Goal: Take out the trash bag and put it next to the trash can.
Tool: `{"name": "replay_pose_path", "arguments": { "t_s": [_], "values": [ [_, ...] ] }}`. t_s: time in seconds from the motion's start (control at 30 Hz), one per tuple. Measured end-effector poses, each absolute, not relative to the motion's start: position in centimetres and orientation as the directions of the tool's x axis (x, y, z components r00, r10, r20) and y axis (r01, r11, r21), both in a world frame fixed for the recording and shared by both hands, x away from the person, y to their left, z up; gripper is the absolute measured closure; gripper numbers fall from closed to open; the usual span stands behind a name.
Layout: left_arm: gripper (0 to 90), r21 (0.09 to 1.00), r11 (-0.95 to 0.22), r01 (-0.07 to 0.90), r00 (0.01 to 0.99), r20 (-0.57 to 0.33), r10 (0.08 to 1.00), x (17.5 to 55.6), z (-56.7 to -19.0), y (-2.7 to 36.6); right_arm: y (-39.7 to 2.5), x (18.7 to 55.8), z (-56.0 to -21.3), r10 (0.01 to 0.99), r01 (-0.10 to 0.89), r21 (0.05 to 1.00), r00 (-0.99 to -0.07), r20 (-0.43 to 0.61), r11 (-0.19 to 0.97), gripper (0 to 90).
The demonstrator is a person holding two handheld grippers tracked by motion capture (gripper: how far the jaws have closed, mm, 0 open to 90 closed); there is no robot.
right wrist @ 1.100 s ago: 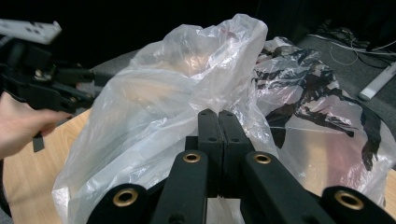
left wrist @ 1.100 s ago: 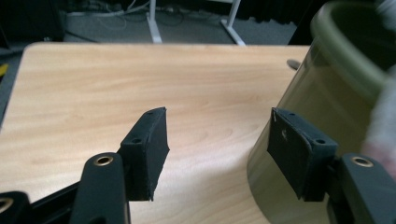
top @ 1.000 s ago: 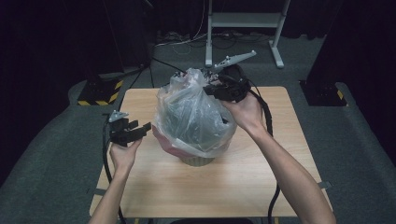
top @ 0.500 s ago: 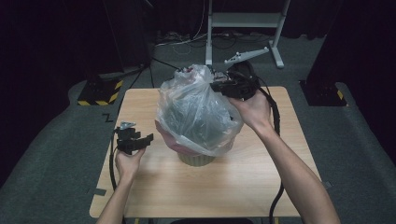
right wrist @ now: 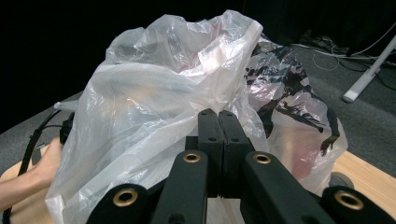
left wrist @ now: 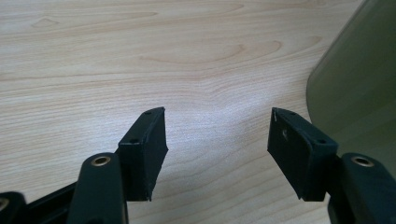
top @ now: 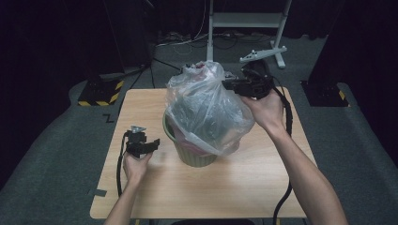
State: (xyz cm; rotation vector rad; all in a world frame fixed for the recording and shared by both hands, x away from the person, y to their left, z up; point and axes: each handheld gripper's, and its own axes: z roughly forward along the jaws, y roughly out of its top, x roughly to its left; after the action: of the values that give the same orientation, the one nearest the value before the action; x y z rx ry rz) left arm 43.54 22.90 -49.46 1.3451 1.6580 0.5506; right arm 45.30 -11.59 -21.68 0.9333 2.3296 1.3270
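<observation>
Right gripper [top: 231,85] jaws clamped on clear plastic bag [top: 206,112] lifted above green bin [top: 195,152] mid-table. Left gripper [top: 151,144] jaws apart, near bin. Risk: thin film tears or slips; unbraced bin tips.

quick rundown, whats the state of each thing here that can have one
plastic bag: bulging and crumpled, pulled partly up out of the bin, top pinched by a gripper
green bin: upright on the table, bag draped over its rim
left gripper: open, low beside the bin
right gripper: shut on the bag
</observation>
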Motion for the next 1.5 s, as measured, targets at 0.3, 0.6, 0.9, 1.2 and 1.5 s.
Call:
{"name": "replay_pose_path", "arguments": {
  "t_s": [0.3, 0.6, 0.9, 1.2, 1.5],
  "values": [
    [36.9, 0.786, 0.288, 0.548, 0.001, -0.344, 0.939, 43.8, -50.0, 22.7, -13.3, 45.1, -21.3, 0.683, 0.386, 0.857, -0.728, 0.057, 0.340, 89.4],
    [37.3, 0.778, 0.328, 0.536, -0.039, -0.365, 0.930, 43.7, -51.2, 23.0, -15.0, 45.0, -21.2, 0.708, 0.391, 0.862, -0.705, 0.055, 0.322, 89.4],
    [37.1, 0.782, 0.338, 0.523, -0.062, -0.360, 0.931, 43.9, -51.6, 23.2, -16.9, 44.9, -21.0, 0.737, 0.394, 0.867, -0.675, 0.049, 0.304, 89.4],
    [37.1, 0.788, 0.342, 0.511, -0.078, -0.354, 0.932, 44.3, -52.1, 23.0, -18.8, 44.6, -20.8, 0.767, 0.393, 0.875, -0.641, 0.039, 0.283, 89.4],
    [37.5, 0.797, 0.328, 0.506, -0.074, -0.339, 0.938, 44.0, -52.7, 23.2, -20.7, 44.8, -21.4, 0.796, 0.414, 0.875, -0.602, 0.057, 0.251, 89.4]
  ]
}}
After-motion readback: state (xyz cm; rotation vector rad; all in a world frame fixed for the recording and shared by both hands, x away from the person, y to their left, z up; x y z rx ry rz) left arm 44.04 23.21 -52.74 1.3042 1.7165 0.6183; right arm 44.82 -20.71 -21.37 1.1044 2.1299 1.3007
